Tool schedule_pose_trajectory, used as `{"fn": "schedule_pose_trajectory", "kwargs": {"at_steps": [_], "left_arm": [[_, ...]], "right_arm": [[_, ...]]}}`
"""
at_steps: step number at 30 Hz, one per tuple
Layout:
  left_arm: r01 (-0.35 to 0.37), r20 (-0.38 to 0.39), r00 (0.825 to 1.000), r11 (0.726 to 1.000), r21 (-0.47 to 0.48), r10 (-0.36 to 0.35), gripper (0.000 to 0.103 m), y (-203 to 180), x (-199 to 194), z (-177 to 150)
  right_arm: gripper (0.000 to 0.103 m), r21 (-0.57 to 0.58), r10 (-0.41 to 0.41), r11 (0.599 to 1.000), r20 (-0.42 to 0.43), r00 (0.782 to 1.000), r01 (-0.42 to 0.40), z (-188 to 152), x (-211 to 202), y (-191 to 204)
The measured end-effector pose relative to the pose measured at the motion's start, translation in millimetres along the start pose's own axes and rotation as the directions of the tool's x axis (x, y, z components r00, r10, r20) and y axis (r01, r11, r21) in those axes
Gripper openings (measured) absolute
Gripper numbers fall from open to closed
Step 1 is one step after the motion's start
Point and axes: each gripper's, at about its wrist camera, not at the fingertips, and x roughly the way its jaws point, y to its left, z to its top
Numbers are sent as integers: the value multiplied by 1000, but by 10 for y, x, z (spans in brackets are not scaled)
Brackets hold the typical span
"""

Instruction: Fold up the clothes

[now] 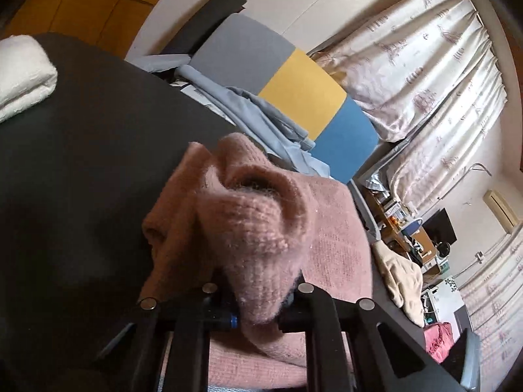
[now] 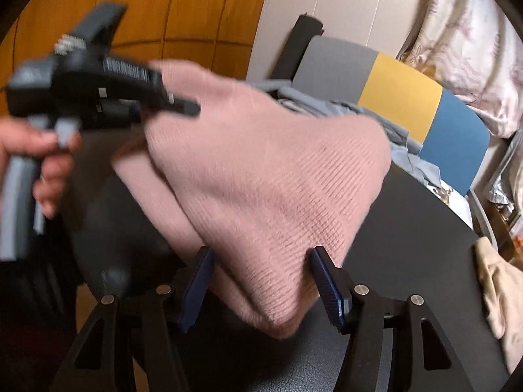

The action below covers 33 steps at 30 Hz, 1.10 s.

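A pink knitted sweater [image 1: 261,225] hangs bunched over a dark round table [image 1: 72,163]. My left gripper [image 1: 256,318] is shut on a fold of it, with knit bulging out between the fingers. In the right wrist view the sweater [image 2: 271,179] stretches between both grippers above the table [image 2: 408,228]. My right gripper [image 2: 261,281] has its blue-padded fingers either side of a thick corner of the sweater and holds it. The left gripper [image 2: 183,107], in a hand, clamps the sweater's far upper edge.
A folded white towel [image 1: 23,72] lies at the table's far left. A beige cloth [image 2: 500,287] lies at the right edge. Behind the table stands a grey, yellow and blue chair [image 2: 402,98] with light blue clothes [image 1: 261,114] on it. Curtains hang beyond.
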Motion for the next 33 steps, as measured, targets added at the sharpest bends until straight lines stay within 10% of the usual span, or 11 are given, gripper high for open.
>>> {"fn": "schedule_pose_trajectory", "kwargs": {"at_steps": [10, 14, 22, 27, 33], "left_arm": [[27, -17, 1000, 997, 66, -26, 12, -219, -55, 53], [48, 7, 999, 996, 71, -48, 11, -294, -149, 101], [72, 67, 994, 983, 170, -84, 11, -469, -565, -75], [0, -30, 1000, 998, 58, 2, 11, 72, -268, -425], [103, -4, 995, 995, -8, -103, 14, 290, -254, -480]], "right_arm": [[66, -20, -18, 1000, 1, 1000, 18, -46, 96, -21], [27, 34, -20, 999, 13, 1000, 19, -19, 82, -162], [18, 202, -20, 979, 138, 990, -9, 132, -357, -543], [18, 142, 22, 989, 62, 998, -31, -12, -162, -420], [19, 70, -1, 998, 6, 1000, 1, -106, 70, -264]]}}
